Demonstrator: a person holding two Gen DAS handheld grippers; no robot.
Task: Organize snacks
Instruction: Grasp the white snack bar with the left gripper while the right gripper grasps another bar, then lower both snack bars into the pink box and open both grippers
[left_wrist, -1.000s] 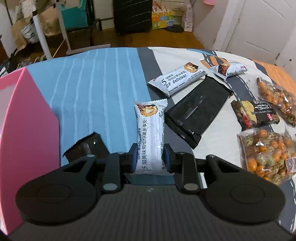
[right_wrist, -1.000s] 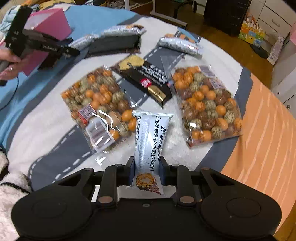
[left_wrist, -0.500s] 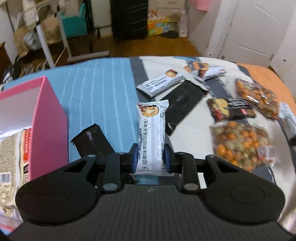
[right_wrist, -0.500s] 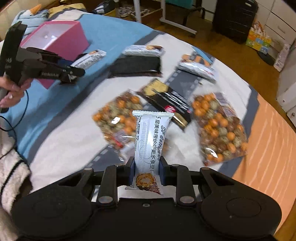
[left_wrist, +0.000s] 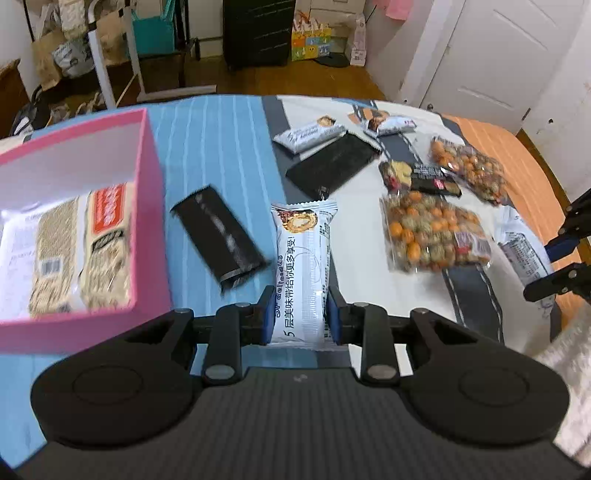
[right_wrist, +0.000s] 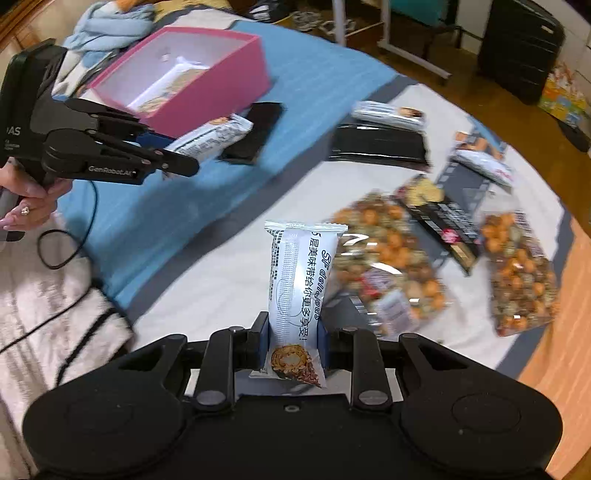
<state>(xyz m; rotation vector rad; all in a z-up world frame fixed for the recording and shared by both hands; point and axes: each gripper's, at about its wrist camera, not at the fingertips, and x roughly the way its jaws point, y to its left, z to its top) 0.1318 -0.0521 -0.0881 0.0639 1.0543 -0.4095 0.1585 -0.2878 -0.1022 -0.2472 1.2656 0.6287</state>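
Observation:
My left gripper (left_wrist: 300, 314) is shut on a white wafer packet (left_wrist: 302, 266) and holds it above the blue striped cover, just right of the pink box (left_wrist: 147, 206). The box holds two pale snack packs (left_wrist: 77, 247). My right gripper (right_wrist: 293, 343) is shut on a second white wafer packet (right_wrist: 301, 284), held upright over the white part of the bed. In the right wrist view the left gripper (right_wrist: 177, 155) with its packet (right_wrist: 214, 138) is near the pink box (right_wrist: 207, 92).
On the bed lie a small black packet (left_wrist: 219, 236), a large black packet (left_wrist: 332, 164), two white packets (left_wrist: 308, 134), a dark cracker packet (left_wrist: 421, 177) and two bags of orange and green nuts (left_wrist: 432, 232). A fluffy white blanket (right_wrist: 44, 295) lies at the bed's near edge.
Both grippers have lifted and pulled back with their packets. The left one has moved towards the pink box, whose inside now shows. The right one has moved left, away from the nut bags.

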